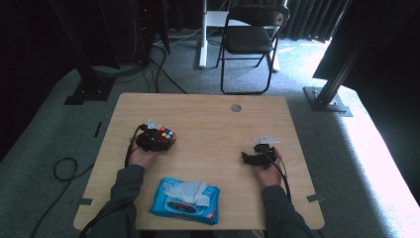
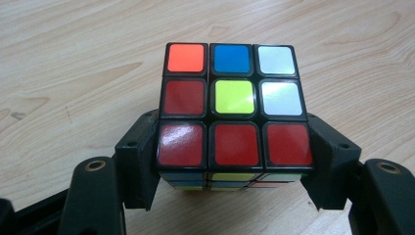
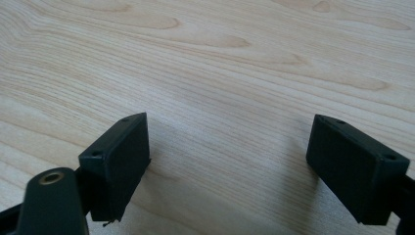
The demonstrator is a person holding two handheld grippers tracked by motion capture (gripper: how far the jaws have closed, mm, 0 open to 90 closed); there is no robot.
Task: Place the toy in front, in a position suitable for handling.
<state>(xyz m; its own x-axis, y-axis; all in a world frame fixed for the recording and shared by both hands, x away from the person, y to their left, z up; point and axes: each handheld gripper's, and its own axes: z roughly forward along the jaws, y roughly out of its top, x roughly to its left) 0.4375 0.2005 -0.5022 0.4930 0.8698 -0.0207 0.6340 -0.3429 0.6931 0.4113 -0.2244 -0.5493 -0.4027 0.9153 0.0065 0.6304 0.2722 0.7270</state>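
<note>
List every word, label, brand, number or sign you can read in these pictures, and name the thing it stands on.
Wet-wipes pack: print on its blue wrapper is too small and blurred to read.
Puzzle cube: plain coloured stickers, no text.
Table: bare wood, no text.
So nothing readable can be quoted.

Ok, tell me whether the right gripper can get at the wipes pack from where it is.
Probably yes. The right gripper stands open over bare table, and nothing lies between it and the wipes pack.

Glossy plastic cube on a smooth, matt wooden table.
</note>
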